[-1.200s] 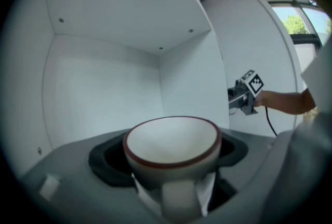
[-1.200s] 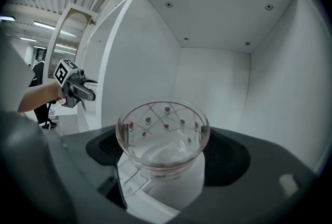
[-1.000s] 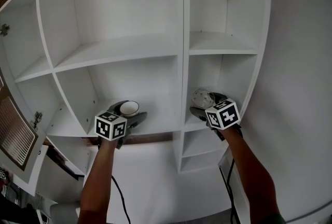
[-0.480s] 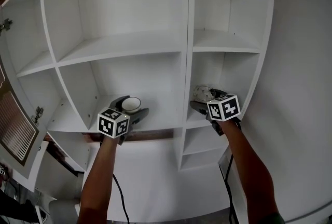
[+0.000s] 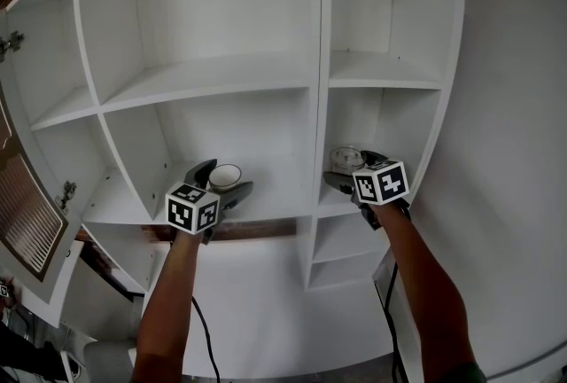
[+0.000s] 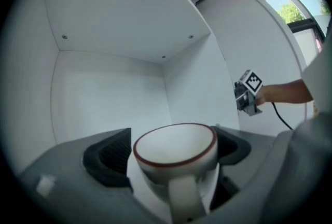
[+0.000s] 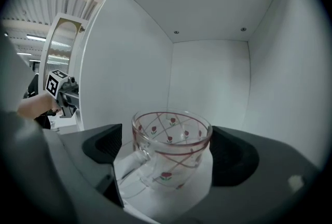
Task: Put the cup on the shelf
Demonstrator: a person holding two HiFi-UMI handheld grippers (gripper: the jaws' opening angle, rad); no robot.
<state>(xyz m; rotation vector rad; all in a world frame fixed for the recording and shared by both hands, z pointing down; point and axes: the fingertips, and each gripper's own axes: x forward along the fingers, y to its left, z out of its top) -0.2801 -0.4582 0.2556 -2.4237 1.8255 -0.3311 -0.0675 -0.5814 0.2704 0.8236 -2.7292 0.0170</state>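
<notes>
Two cups rest on the shelf at mid-frame, the white cup inside the left gripper and the glass cup inside the right gripper, both pairs of jaws having just been opening and now released, so a crooked pull-back could knock a cup off the edge.

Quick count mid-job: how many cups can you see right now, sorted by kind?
White cup with a red rim: 1
Clear glass cup with red flower print: 1
Total: 2 cups
</notes>
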